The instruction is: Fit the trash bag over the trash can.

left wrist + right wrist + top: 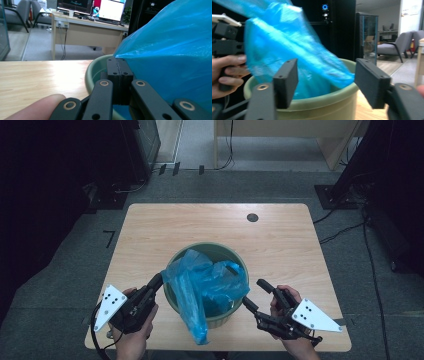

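A green round bin (210,245) stands near the front middle of the wooden table (200,222). A blue plastic bag (200,285) sits partly inside it and hangs over the front rim. My left gripper (158,281) is at the bin's left rim, shut on the bag's edge; its own view shows the jaws (120,65) pressed together on the blue film (170,55) above the rim (93,70). My right gripper (255,293) stands open just right of the bin. In its own view the right gripper (328,83) faces the bin wall (324,105) and the bag (294,45), touching neither.
A dark round hole (252,217) is in the table's far right part. Beyond the table lie grey floor, cables (345,232) and a wooden desk (280,130). An office desk with monitors (87,30) stands behind. The person's other hand (227,67) shows past the bin.
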Available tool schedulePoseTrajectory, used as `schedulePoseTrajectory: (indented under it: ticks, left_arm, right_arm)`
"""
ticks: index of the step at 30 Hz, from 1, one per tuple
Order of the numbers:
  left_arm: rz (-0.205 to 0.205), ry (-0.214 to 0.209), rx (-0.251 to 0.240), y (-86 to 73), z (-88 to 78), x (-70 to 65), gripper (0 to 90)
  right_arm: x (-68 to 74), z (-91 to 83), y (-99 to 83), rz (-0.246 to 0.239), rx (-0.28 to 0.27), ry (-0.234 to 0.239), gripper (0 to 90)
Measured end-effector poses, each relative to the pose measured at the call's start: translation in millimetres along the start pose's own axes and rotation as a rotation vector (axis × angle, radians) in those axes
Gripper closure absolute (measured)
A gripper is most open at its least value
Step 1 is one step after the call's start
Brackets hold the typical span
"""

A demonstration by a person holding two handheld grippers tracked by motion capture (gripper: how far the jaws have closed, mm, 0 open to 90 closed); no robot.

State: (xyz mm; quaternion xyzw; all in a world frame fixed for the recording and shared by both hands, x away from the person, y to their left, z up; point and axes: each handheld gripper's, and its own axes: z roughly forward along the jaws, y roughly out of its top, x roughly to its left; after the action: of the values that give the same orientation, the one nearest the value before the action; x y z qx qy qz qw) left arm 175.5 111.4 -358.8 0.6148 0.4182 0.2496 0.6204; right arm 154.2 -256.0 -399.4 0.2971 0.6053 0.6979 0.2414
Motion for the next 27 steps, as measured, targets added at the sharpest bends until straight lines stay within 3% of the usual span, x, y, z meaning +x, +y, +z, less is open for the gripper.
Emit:
schedulePoseTrajectory:
  ticks: [3, 5, 8, 9, 10, 12, 15, 22, 23, 27]
  left_arm:
    - [0.004, -0.007, 0.0, 0.4, 1.8, -2.1, 90.0]
    - [0.003, -0.013, 0.0, 0.4, 3.5, -2.9, 90.0]
    - [-0.012, -0.026, 0.0, -0.3, 4.7, -2.6, 90.0]
    - [-0.012, -0.026, 0.0, -0.3, 4.7, -2.6, 90.0]
    - [-0.013, -0.031, 0.001, -0.3, 4.1, -2.2, 90.0]
    - [-0.008, -0.033, -0.001, -0.4, 2.5, -1.7, 90.0]
    - [-0.013, -0.033, 0.001, -0.7, -2.2, 1.9, 90.0]
    - [-0.016, -0.046, 0.01, -6.1, -9.6, 1.7, 90.0]
    - [-0.022, -0.053, 0.017, -8.8, -12.7, 2.0, 90.0]
    - [-0.031, -0.071, 0.037, -15.8, -19.0, -0.1, 90.0]
  right_arm:
    - [2.2, 4.5, -1.6, -0.01, 0.006, -0.002, 29.1]
    - [3.0, 14.2, -0.7, -0.03, 0.019, -0.049, 27.9]
    - [1.7, 24.9, 3.2, -0.027, 0.027, -0.11, 39.8]
    - [1.7, 24.9, 3.2, -0.027, 0.027, -0.11, 39.8]
    - [1.2, 31.0, 4.3, -0.047, 0.026, -0.145, 60.8]
    - [1.4, 34.9, 5.4, -0.069, 0.037, -0.175, 76.9]
    - [-0.1, 34.5, 8.0, -0.077, 0.037, -0.206, 89.8]
    - [-1.2, 21.3, 15.1, -0.1, 0.008, -0.262, 90.0]
    - [1.1, 15.5, 16.5, -0.123, 0.012, -0.279, 90.0]
    - [4.8, 1.1, 11.1, -0.124, 0.03, -0.299, 90.0]
